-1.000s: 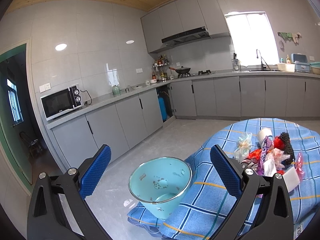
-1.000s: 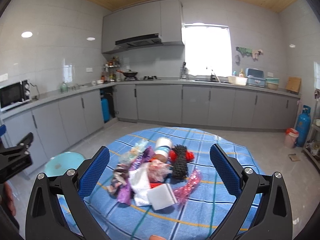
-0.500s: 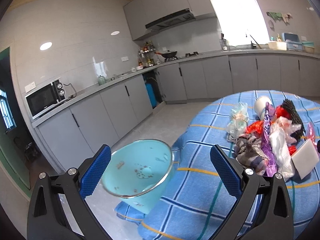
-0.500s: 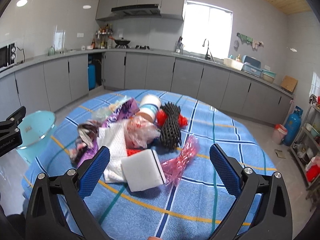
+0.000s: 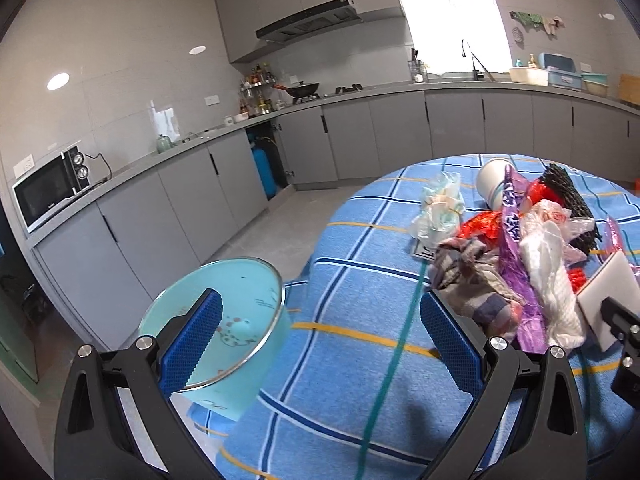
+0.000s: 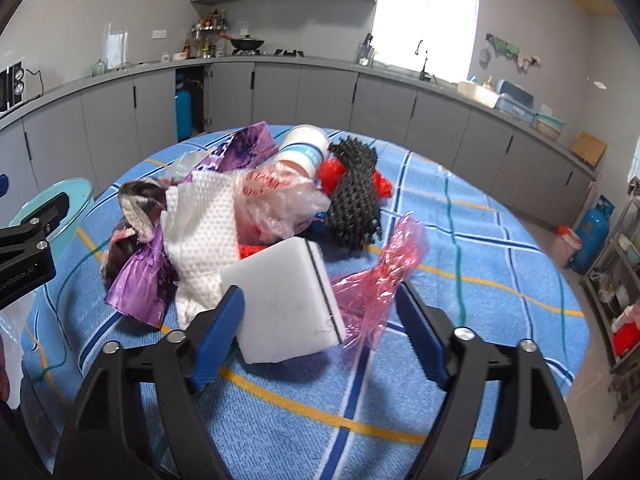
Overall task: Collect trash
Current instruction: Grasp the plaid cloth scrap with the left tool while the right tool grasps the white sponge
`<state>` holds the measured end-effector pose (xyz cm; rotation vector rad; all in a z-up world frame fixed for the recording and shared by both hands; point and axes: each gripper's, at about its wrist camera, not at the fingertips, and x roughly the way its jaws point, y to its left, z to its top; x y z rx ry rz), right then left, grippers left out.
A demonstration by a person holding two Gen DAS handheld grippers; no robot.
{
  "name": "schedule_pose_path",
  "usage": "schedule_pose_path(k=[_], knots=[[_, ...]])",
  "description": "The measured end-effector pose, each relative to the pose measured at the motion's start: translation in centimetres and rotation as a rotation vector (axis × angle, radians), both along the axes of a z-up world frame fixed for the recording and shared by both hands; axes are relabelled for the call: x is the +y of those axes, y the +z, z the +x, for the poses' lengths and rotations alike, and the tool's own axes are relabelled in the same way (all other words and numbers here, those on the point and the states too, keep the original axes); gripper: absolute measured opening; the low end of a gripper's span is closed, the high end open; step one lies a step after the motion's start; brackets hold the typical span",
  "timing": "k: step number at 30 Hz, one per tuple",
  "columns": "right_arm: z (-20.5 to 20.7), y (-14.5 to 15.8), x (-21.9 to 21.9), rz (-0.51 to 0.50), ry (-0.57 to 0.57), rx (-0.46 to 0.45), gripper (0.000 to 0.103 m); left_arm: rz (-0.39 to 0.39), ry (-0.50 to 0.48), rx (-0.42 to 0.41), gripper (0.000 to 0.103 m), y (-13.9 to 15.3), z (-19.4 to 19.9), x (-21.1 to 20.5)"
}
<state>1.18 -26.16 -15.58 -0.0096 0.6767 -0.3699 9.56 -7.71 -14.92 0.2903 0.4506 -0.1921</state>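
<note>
A heap of trash lies on the round table with the blue checked cloth [image 6: 460,240]: a white foam block [image 6: 286,300], a pink plastic wrapper [image 6: 380,272], a white paper towel [image 6: 204,220], a purple wrapper [image 6: 140,280], black netting [image 6: 354,196] and a paper cup [image 6: 302,152]. My right gripper [image 6: 320,328] is open, its jaws on either side of the foam block and the pink wrapper. My left gripper [image 5: 320,344] is open over the table's left edge, beside a light blue bin [image 5: 224,332]. The heap [image 5: 520,256] lies to its right.
The bin stands off the table's left edge and also shows in the right wrist view [image 6: 60,200]. Grey kitchen cabinets [image 6: 280,104] run along the far walls. A blue gas cylinder [image 6: 592,236] and a metal shelf rack [image 6: 616,280] stand at the right.
Both grippers have moved forward and down toward the table. The right gripper now straddles the foam block. The bin has slid left in the left wrist view, behind the left finger.
</note>
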Motion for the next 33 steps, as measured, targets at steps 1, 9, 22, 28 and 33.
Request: schedule_pose_path(k=[1, 9, 22, 28, 33], knots=[[0.1, -0.2, 0.0, 0.006, 0.006, 0.007, 0.066, 0.001, -0.004, 0.000, 0.097, 0.0, 0.0, -0.1], [-0.1, 0.0, 0.7, 0.012, 0.050, 0.014, 0.032, 0.008, -0.032, -0.008, 0.097, 0.3, -0.6, -1.2], [-1.0, 1.8, -0.4, 0.069, 0.041, -0.042, 0.019, 0.016, -0.092, -0.023, 0.097, 0.9, -1.2, -3.2], [-1.0, 1.2, -1.1, 0.050, 0.014, -0.015, 0.031, 0.042, -0.140, -0.003, 0.097, -0.1, -1.2, -4.9], [-1.8, 2.2, -1.4, 0.024, -0.008, -0.070, 0.053, 0.034, -0.142, 0.011, 0.097, -0.5, -0.9, -4.8]])
